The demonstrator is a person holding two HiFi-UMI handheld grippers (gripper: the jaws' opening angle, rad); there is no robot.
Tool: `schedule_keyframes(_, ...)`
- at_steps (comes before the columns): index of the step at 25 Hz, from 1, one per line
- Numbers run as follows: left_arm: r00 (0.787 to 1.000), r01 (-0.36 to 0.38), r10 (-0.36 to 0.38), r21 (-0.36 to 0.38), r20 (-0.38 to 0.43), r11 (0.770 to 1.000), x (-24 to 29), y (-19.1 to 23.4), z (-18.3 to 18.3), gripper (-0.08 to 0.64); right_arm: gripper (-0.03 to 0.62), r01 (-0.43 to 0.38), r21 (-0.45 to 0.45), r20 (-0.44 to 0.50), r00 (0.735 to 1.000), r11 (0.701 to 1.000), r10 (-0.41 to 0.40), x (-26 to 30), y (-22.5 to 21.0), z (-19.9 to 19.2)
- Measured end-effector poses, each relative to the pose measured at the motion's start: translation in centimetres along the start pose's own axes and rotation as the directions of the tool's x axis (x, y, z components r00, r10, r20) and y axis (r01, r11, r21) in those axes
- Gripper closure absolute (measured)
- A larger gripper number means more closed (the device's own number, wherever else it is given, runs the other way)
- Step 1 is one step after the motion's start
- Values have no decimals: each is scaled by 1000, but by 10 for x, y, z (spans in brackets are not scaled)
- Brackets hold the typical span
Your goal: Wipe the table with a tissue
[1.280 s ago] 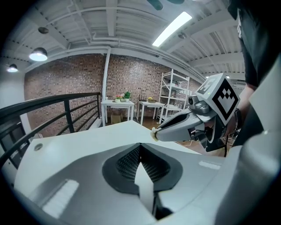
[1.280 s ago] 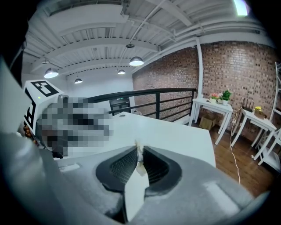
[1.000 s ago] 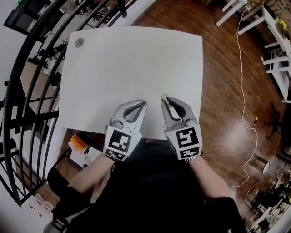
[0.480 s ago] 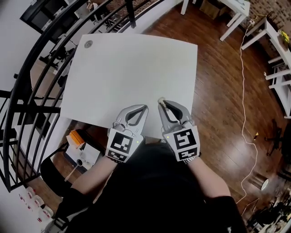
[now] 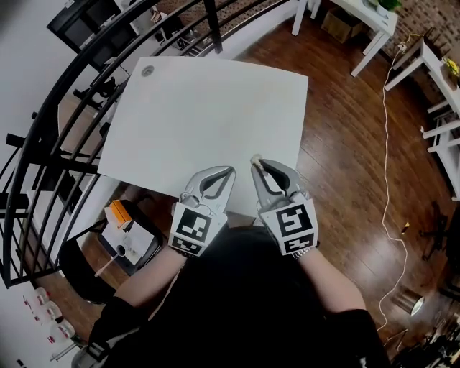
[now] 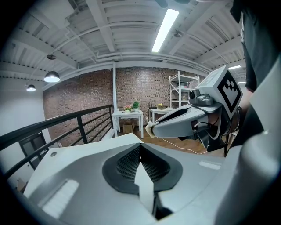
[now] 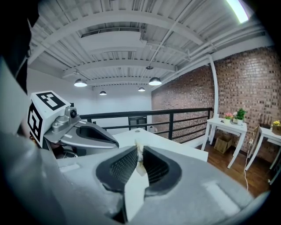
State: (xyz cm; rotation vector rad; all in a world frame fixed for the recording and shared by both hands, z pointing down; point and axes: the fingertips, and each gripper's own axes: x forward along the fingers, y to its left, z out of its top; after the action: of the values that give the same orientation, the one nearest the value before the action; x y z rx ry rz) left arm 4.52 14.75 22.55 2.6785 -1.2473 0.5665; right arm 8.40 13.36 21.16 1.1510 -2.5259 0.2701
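The white table lies ahead in the head view. Both grippers hover side by side over its near edge. My right gripper is shut on a small crumpled white tissue that pokes out at its tips. In the right gripper view the tissue is pinched between the black ribbed pads. My left gripper is shut with nothing in it, and its pads meet. The left gripper view shows the right gripper's tip with the tissue to the right.
A grey round cap sits in the table's far left corner. A black railing runs along the left. A box with orange items is on the floor below the near left corner. White tables and a cable lie on the wooden floor at right.
The view has drawn back and swung, so the table looks smaller and farther off. Both grippers stay together at the near edge, the right still holding the tissue.
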Motion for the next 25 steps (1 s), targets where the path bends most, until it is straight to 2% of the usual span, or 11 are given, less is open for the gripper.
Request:
schedule_keyframes(11,997,-71,70,10,19,997,-14,-11,7,545,561,-32,-40,43,999,999,33,-25,6,5)
schedule_keyframes(25,995,-101,101,16,16,995,-23,-20,7,545,560,-38,-48,74,996,998,41,-38,10,6)
